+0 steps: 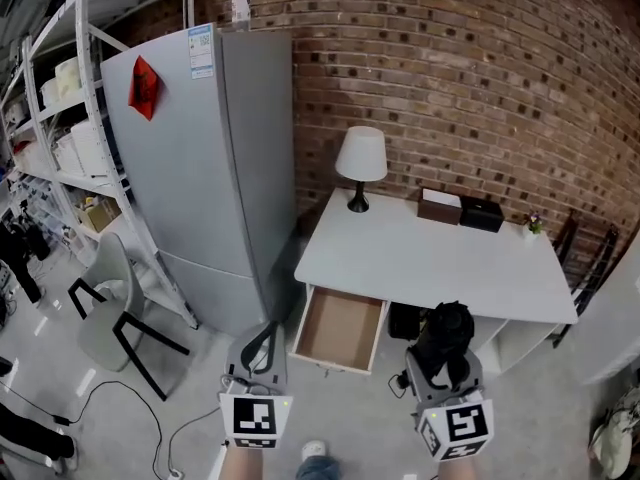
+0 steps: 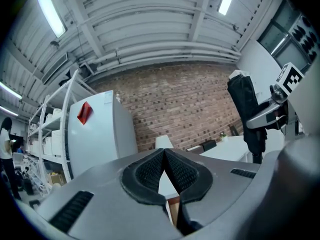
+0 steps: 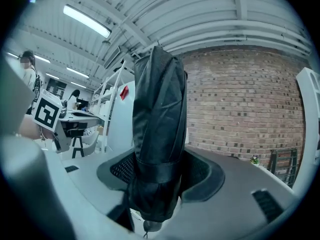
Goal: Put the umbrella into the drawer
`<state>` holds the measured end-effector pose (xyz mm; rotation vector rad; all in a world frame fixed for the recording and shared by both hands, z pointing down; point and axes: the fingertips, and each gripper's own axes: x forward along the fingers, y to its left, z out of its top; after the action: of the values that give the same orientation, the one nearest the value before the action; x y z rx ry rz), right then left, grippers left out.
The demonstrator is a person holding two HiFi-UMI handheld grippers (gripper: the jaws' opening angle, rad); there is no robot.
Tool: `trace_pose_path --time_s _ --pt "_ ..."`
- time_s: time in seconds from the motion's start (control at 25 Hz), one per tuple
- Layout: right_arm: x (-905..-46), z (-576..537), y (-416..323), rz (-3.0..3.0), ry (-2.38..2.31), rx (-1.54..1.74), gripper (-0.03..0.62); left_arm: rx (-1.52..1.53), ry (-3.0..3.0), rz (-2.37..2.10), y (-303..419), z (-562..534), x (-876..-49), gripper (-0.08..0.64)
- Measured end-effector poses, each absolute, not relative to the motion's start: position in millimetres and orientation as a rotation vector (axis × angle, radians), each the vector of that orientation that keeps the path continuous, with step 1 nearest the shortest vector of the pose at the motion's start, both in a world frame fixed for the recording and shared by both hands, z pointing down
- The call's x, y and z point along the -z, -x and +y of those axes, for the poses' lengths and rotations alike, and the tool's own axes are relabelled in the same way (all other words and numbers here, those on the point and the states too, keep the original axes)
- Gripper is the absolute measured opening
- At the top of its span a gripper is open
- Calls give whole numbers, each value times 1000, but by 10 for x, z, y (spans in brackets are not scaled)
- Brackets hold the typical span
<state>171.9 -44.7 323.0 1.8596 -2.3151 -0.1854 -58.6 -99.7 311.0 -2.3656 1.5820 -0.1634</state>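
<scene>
Right gripper (image 3: 160,174) is clamping a folded black fabric umbrella (image 3: 159,129). The pads are pressing on both sides and the umbrella is standing upright between them. Its strap is wrapping round it just above the pads, and a small end knob is poking out below.

Left gripper (image 2: 164,170) is sitting with jaws together, pads touching at the tips.

Both grippers are pointing level toward a white rectangular desk (image 1: 430,263), which is standing against a red brick wall (image 1: 450,58).

In the head view the umbrella is hanging in front of the desk's front edge. It is right of the open shallow wooden drawer (image 1: 340,330), not in it. The drawer is sticking out from under the desk's left end, and the left gripper is hovering just left of its front corner.

- **On the desk:** a white-shaded table lamp with a black base (image 1: 361,166) is standing at back left. A brown box (image 1: 439,206) and a black box (image 1: 481,214) are sitting side by side along the wall.
- **Left of the desk:** a tall grey two-door fridge (image 1: 190,158) is standing there with a clear plastic bottle (image 1: 241,3) on top.
- **Further left:** a grey chair with black legs (image 1: 108,313) is standing beyond the fridge.
</scene>
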Motion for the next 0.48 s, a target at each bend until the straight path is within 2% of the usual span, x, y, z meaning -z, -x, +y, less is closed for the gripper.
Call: trace_pose_path --time_s 0.48 --pt "-3559 -1748 -1401 -2231 -1857 65 244 214 2474 1541 858 -2427 -3433 2"
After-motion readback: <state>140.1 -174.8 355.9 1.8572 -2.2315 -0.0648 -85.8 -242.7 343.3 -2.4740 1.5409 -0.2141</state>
